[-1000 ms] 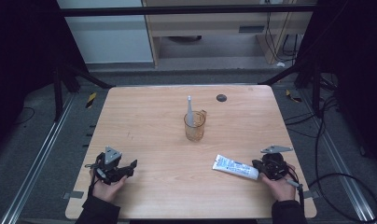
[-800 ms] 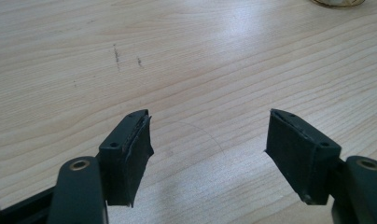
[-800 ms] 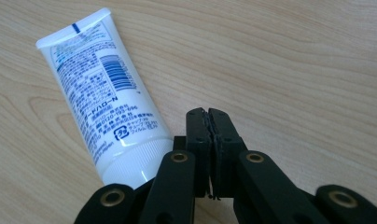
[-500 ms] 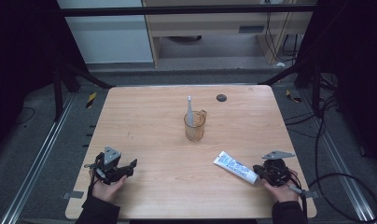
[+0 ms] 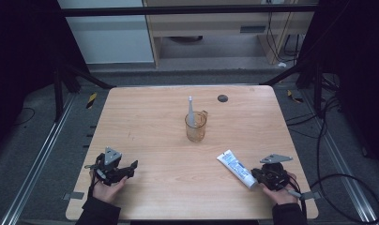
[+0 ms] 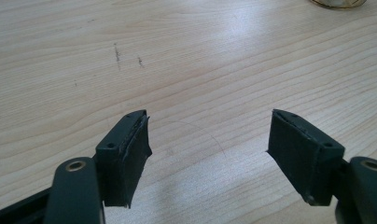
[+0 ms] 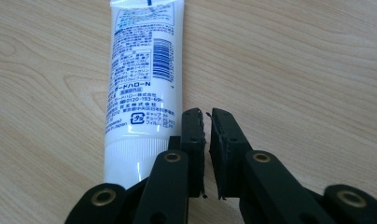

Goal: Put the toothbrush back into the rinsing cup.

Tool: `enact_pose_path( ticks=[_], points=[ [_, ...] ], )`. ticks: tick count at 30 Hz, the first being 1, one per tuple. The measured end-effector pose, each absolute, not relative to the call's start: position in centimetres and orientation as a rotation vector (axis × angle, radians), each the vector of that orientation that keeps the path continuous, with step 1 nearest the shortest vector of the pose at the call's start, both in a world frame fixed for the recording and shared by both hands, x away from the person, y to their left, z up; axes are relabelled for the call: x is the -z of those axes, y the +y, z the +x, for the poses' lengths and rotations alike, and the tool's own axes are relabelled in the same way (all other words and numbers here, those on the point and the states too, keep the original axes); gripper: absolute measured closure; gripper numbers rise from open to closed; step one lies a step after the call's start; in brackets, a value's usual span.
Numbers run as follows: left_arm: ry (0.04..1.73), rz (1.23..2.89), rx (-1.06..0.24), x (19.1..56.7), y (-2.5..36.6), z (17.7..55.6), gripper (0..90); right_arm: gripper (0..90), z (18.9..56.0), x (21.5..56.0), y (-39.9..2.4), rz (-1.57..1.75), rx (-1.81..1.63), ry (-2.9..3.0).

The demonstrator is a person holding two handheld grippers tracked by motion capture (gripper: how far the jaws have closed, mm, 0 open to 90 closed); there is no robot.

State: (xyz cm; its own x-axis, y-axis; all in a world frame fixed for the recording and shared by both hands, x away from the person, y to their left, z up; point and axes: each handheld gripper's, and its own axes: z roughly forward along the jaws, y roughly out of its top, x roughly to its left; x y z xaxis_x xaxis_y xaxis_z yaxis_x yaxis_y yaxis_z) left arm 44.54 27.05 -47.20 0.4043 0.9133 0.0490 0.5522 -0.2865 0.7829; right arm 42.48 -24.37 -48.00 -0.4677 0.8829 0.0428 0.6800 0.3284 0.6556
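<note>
We look down on a light wooden surface (image 5: pixel 155 122) with a rounded rectangular top, set in a dim room. Beyond its far edge stand a pale panel (image 5: pixel 108 33) and a beige cabinet (image 5: pixel 211 33), with dark floor between them and the surface. Metal rails (image 5: pixel 42 154) run along the floor at left and right, and black cables (image 5: pixel 328 140) lie on the floor at the right. Strips of yellow-and-black tape (image 5: pixel 91 100) mark the floor near both far corners.

Near the middle of the surface stands a clear amber cup (image 5: pixel 196 126) with a white toothbrush (image 5: pixel 190 110) upright in it. A small dark disc (image 5: pixel 222 98) lies near the far edge.

The toothpaste tube (image 5: pixel 236 168) lies flat at the near right, its cap end toward the right gripper (image 5: pixel 262 174). In the right gripper view the jaws have just been opening; they stand only slightly apart with nothing between them, just beside the tube's cap end.

The left gripper (image 5: pixel 126 168) rests at the near left, well apart from the tube, its jaws wide apart over bare wood.
</note>
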Motion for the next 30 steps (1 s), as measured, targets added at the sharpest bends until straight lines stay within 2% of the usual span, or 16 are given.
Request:
enact_pose_path(
  ticks=[8,23,30],
  points=[
    [1.251,1.967,-0.663,47.2,27.1,44.6,28.2,78.8,42.5,47.9,-24.5,1.411,-0.893,2.263],
    [1.252,1.981,-0.654,47.4,27.0,44.8,28.3,50.9,42.9,45.6,-25.1,1.392,-0.887,2.133],
    [1.249,1.984,-0.651,47.4,27.0,44.8,28.4,46.3,43.4,45.3,-24.4,1.372,-0.875,2.174]
  ],
)
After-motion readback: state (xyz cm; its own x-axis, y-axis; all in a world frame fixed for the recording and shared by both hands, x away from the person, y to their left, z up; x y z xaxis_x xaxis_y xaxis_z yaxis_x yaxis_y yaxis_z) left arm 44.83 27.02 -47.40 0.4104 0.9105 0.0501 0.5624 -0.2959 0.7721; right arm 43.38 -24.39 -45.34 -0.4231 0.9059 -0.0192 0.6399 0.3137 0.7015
